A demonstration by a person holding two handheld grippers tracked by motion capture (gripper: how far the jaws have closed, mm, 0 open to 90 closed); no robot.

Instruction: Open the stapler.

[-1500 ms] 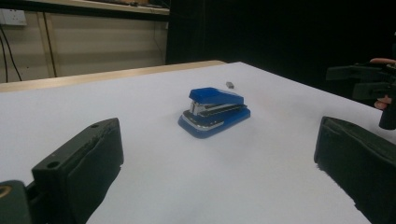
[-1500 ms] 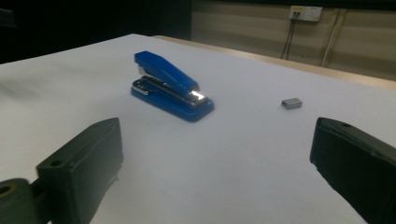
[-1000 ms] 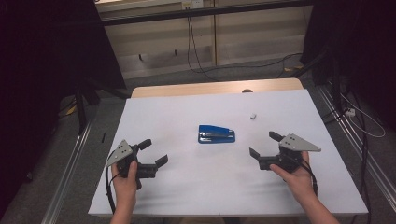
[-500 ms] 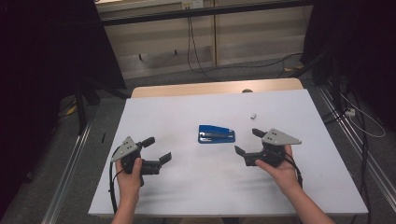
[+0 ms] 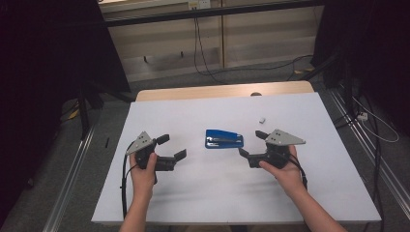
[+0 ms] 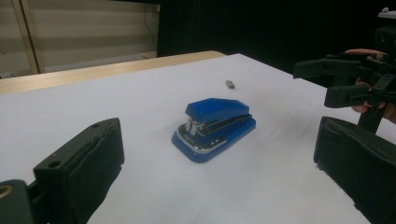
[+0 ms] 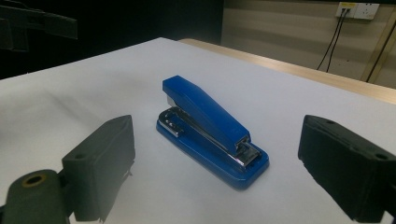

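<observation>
A blue stapler (image 5: 224, 138) lies flat on the white table (image 5: 203, 193), near its middle. My left gripper (image 5: 172, 147) hovers to its left and points at it, jaws open and empty. My right gripper (image 5: 252, 144) sits just right of the stapler, open with nothing between the pads; its jaws have just been closing a little. In the left gripper view the stapler (image 6: 215, 128) lies ahead between the open jaws (image 6: 217, 158), with the right gripper (image 6: 314, 84) beyond. The right gripper view frames the stapler (image 7: 210, 126) close ahead of its open jaws (image 7: 215, 140).
A small grey block (image 5: 261, 119) rests on the table behind the right gripper, also seen in the left gripper view (image 6: 229, 84). A wooden strip (image 5: 222, 91) borders the table's far edge. Cables (image 5: 203, 53) run over the floor beyond.
Both grippers have moved inward toward the stapler: the right one leftward, the left one rightward. The stapler has not moved.
</observation>
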